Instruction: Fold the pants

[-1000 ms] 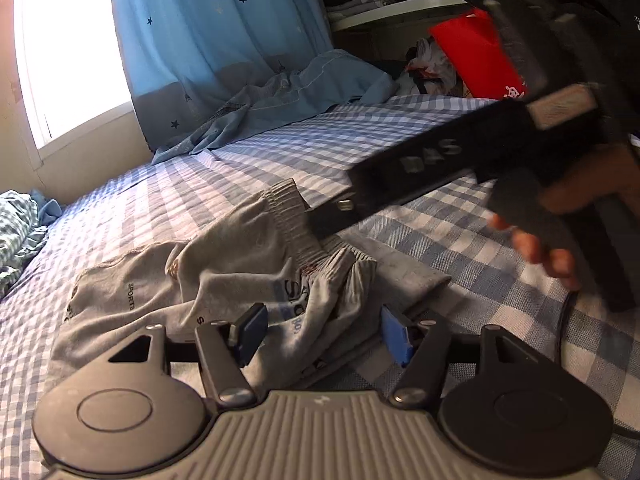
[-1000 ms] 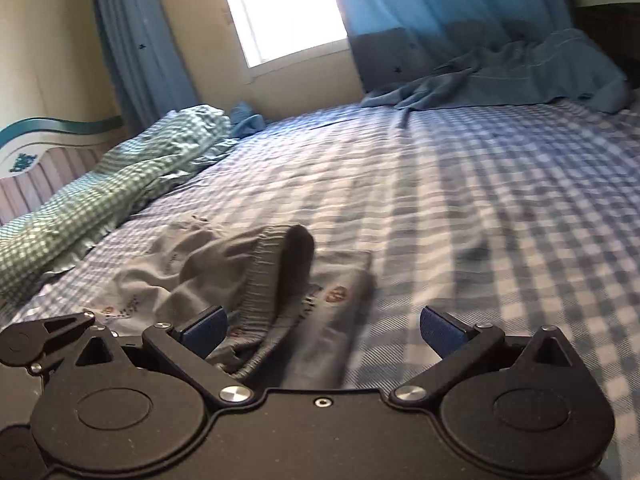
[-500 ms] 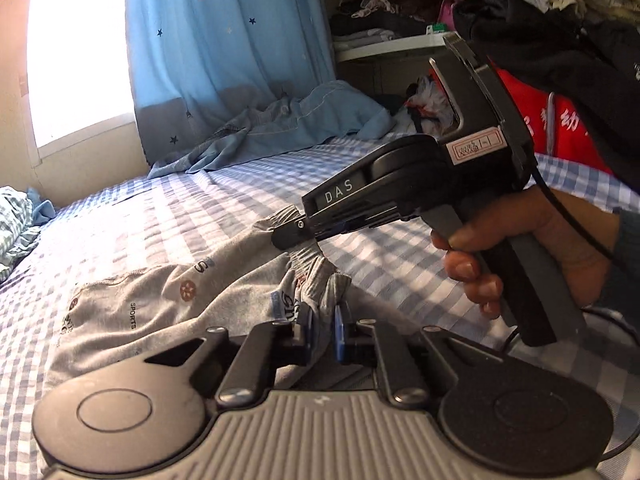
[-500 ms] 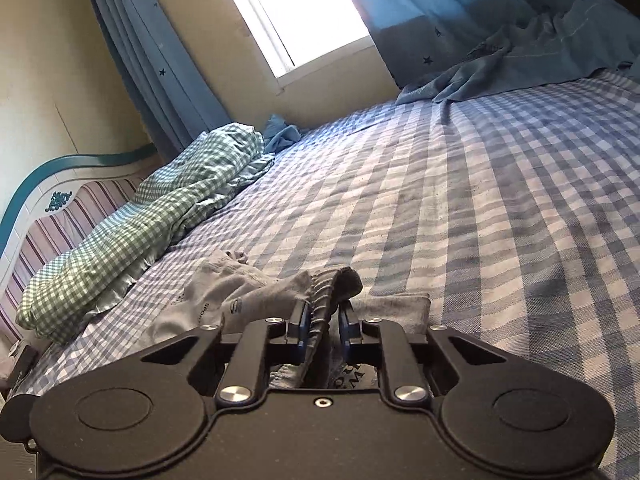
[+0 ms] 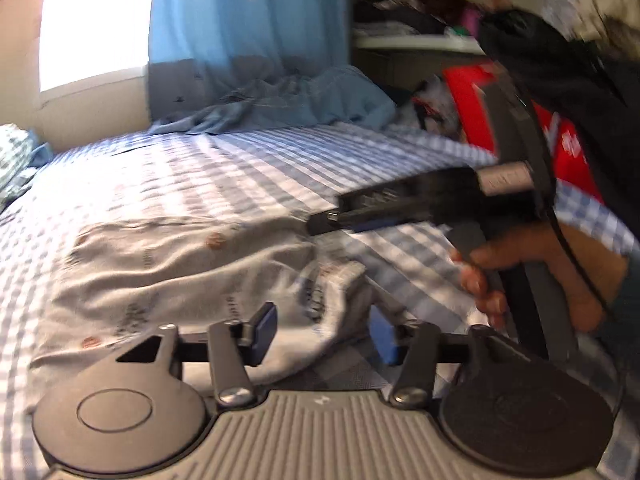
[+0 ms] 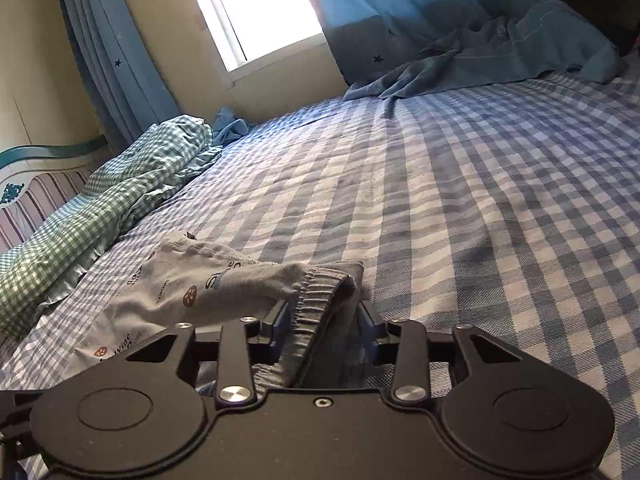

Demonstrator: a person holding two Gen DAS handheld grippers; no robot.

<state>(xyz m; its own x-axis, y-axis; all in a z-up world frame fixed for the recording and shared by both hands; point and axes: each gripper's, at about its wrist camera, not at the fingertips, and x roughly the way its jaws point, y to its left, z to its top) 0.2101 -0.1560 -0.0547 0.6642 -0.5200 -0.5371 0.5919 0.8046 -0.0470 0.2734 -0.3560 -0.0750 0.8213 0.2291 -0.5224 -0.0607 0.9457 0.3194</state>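
Observation:
Grey pants (image 5: 180, 264) with small printed logos lie spread across the blue checked bed (image 5: 224, 172). My left gripper (image 5: 325, 334) hovers over their near edge, jaws opening. A loose fold of the cloth lies between the blue pads (image 5: 266, 326), which do not press on it. In the right wrist view the ribbed waistband (image 6: 316, 300) of the pants (image 6: 192, 284) rises between the jaws of my right gripper (image 6: 324, 320), which are opening too. The left wrist view also shows the right gripper (image 5: 326, 222), held by a hand (image 5: 540, 272), low over the pants' right side.
A green checked blanket (image 6: 104, 200) is bunched along the left side by the headboard (image 6: 24, 184). A blue cloth (image 6: 500, 52) lies heaped at the far end under the curtain (image 5: 248, 20). Shelves with clothes (image 5: 420, 32) and a red bag (image 5: 560, 136) stand beyond the bed's right edge.
Half a second ago both grippers were pinched shut on the pants; now both sets of jaws stand apart. The pants lie flatter and more spread out, and the left gripper has shifted and rolled.

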